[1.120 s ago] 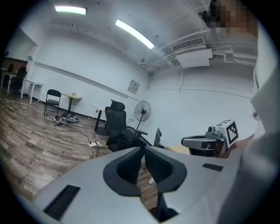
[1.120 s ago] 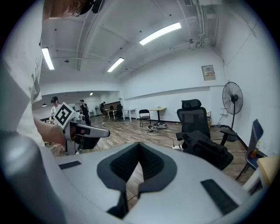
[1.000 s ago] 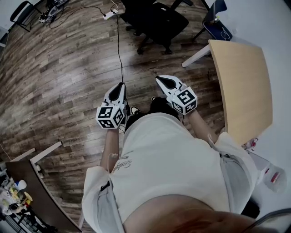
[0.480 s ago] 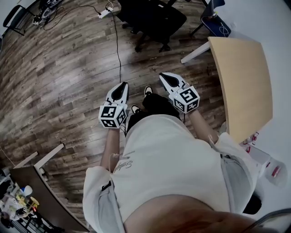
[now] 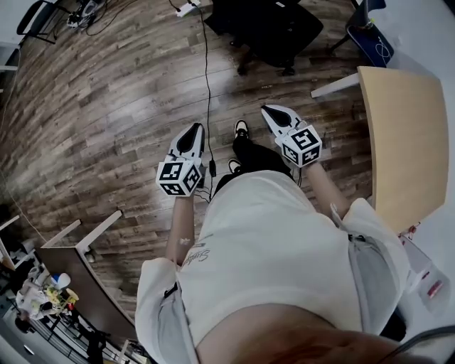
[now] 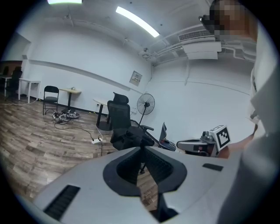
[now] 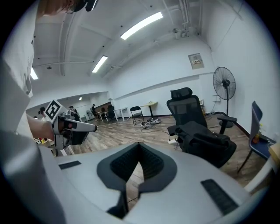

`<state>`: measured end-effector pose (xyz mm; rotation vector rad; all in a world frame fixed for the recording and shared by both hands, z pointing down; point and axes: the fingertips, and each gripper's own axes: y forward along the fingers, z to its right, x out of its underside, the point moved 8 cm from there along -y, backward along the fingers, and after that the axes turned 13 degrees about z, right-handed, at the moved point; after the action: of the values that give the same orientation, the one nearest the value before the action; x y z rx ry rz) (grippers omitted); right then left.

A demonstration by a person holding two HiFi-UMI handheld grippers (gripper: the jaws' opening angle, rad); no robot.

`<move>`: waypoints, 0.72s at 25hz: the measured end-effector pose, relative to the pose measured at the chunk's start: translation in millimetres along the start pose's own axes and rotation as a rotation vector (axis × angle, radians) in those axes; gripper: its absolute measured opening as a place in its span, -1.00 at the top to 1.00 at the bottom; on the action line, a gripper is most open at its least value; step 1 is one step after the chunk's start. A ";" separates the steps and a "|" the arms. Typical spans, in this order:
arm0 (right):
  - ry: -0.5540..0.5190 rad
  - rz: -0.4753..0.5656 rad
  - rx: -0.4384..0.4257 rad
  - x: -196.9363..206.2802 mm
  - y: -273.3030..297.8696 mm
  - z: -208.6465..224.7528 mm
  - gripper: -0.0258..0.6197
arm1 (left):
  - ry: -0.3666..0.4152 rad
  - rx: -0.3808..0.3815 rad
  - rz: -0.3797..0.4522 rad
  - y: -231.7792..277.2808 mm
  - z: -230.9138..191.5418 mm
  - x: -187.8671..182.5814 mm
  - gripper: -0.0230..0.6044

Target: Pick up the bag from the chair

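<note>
A black bag (image 7: 204, 139) lies slumped on the seat of a black office chair (image 7: 189, 107) some way ahead of me. The head view shows that chair (image 5: 279, 28) at the top edge, and the bag on it cannot be told apart there. In the left gripper view the bag (image 6: 129, 137) sits just above the jaw tips. My left gripper (image 5: 192, 132) and right gripper (image 5: 274, 112) are held out side by side above the wooden floor, both shut and empty, well short of the chair. The left gripper's (image 6: 141, 151) jaws meet, as do the right gripper's (image 7: 139, 147).
A light wooden table (image 5: 402, 135) stands at the right, a blue chair (image 5: 373, 39) behind it. A cable (image 5: 207, 71) runs across the floor from a power strip (image 5: 188, 8). A standing fan (image 7: 224, 83) is beside the office chair. A cluttered desk (image 5: 78, 277) sits at lower left.
I have stepped forward over the floor and both grippers have travelled with me. The office chair has shifted right and toward the top edge of the head view. Both grippers stay shut.
</note>
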<state>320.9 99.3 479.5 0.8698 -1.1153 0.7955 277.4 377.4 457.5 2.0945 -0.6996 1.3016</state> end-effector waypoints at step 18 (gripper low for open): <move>0.020 0.047 -0.058 -29.5 110.6 93.0 0.94 | 0.072 0.063 -0.067 143.0 -32.1 -69.6 0.80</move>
<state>178.4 62.7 489.8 0.7880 -1.1386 0.8049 132.3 308.9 433.2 2.0903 -0.5603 1.3712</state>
